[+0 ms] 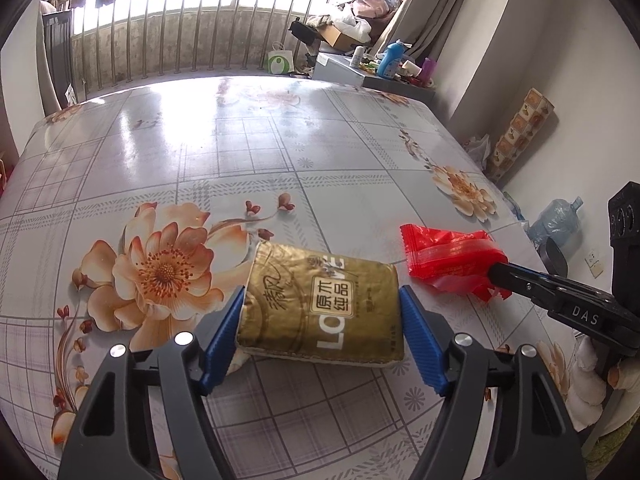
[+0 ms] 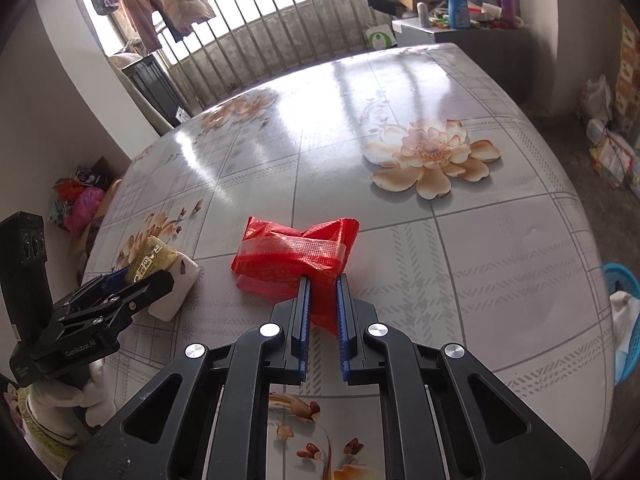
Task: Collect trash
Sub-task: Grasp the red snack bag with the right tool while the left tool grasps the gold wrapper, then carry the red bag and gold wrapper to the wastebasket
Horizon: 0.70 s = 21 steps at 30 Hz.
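The red wrapper lay crumpled on the near part of the table, a strip of clear tape across it, and the right gripper had its blue fingers pinched together on the wrapper's near edge. Just to its left, apart from it, sat the gold tissue pack, bracketed by the left gripper, whose fingers pressed against both of the pack's short sides. In the right wrist view the pack's far end seemed tilted up off the cloth, though whether it was fully lifted could not be told.

As a judgement, the task was at its middle: both pieces were gripped, but neither had reached a bin, so carrying and dropping them was still to do. Nothing else loose showed on the flowered cloth.

As for containers, a blue basket stood on the floor off the table's right edge, with something pale in it; what exactly could not be made out. A large empty-looking water bottle lay by the right wall. No clear trash bin showed in either view.
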### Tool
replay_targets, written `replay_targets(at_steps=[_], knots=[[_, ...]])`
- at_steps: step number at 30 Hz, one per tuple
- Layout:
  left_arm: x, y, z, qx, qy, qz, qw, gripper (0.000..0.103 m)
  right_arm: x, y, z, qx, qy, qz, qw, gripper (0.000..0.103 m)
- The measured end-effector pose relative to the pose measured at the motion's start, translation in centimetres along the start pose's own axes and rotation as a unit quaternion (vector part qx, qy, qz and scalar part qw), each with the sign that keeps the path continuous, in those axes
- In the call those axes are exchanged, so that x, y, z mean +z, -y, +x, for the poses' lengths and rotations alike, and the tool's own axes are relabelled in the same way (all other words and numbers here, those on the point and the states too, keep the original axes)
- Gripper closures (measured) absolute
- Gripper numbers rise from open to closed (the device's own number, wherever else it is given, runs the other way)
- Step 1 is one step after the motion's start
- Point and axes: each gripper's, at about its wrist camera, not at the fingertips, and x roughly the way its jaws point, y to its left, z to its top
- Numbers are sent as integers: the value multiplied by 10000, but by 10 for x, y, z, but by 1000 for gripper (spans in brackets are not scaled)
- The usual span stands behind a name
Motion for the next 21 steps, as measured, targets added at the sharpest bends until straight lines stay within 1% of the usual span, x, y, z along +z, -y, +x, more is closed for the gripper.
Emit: replay_targets(at_steps=[11,21], knots=[[1,11,-14,104,83,129,9998,31,2,6,-11,83,148,189,9997,94],[0,25,-29,200,190,354,9990,31,1,9,-22,104,321,315,9989,94]])
